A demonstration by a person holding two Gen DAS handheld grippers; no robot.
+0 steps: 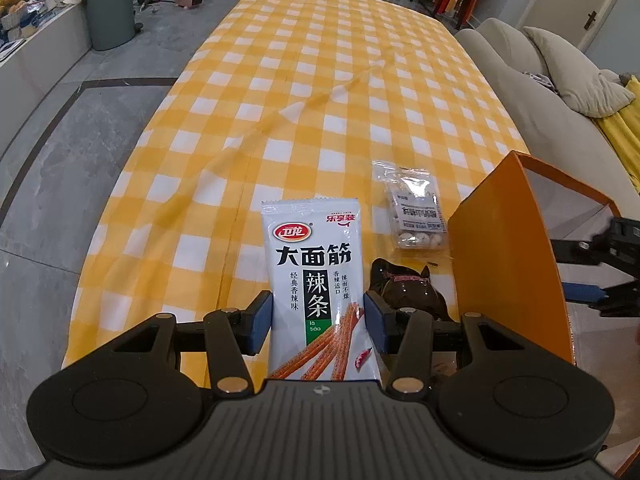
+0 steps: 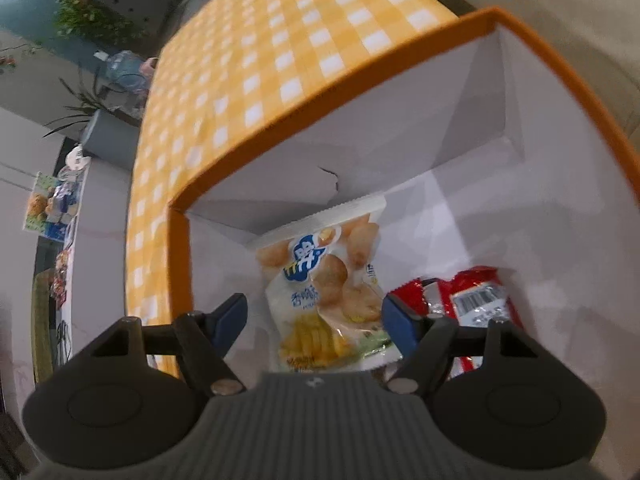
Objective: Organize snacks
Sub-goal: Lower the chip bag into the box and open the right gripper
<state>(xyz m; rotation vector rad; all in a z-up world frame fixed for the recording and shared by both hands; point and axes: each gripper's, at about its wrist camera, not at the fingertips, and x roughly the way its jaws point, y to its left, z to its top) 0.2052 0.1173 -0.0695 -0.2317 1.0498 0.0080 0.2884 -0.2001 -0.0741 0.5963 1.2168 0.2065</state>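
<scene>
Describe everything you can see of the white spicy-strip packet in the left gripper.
The white spicy-strip packet is a glossy, sealed plastic pouch with a crimped top edge, a red oval logo, large black Chinese characters, a green-and-black label reading "la tiao", and pictured reddish strips with a chili. It stands upright between the left gripper fingers, whose blue pads press its two side edges, above the yellow checked tablecloth. Its bottom is hidden behind the gripper body. It looks flat and unopened.
</scene>
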